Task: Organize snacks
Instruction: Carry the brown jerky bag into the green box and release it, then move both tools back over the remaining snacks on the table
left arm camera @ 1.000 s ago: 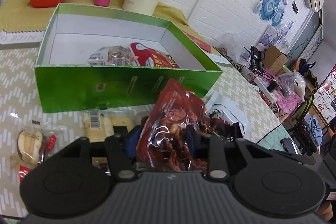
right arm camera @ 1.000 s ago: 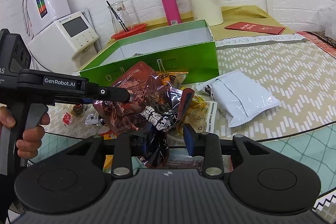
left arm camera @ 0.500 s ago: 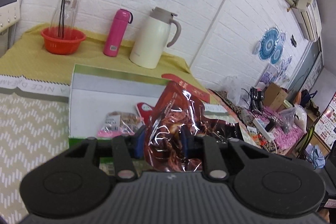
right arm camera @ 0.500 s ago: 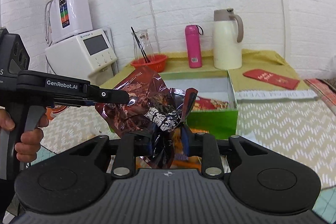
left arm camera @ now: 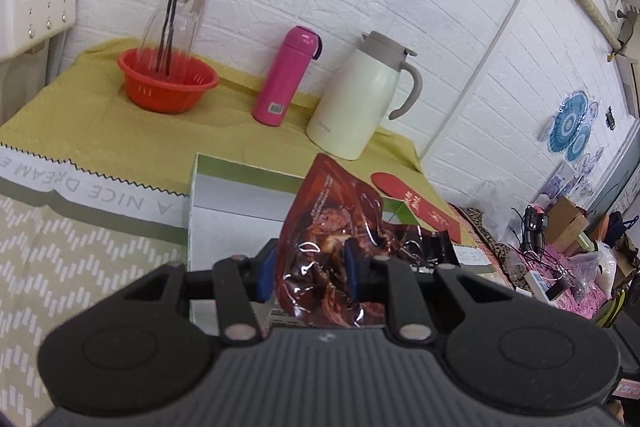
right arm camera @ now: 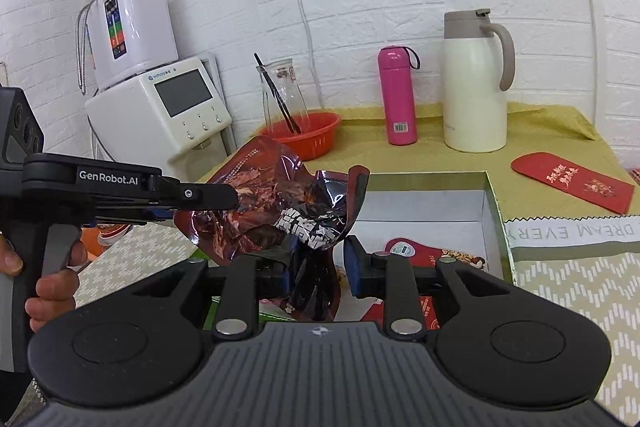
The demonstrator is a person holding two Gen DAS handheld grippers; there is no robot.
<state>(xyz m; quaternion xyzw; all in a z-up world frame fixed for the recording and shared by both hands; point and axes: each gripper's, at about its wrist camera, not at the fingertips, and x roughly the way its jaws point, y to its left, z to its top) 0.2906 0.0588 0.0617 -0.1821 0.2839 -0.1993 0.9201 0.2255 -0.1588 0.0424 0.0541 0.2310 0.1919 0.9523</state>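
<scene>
Now the dark red snack pouch is up off the table and hanging over the green box, where a second ago it lay low in front of it. The left gripper has been closing and pinches one end of it. The right gripper has narrowed too; its left pad touches the pouch's crumpled tail (the right pad stands clear). Lowering it into the box looks next.
</scene>
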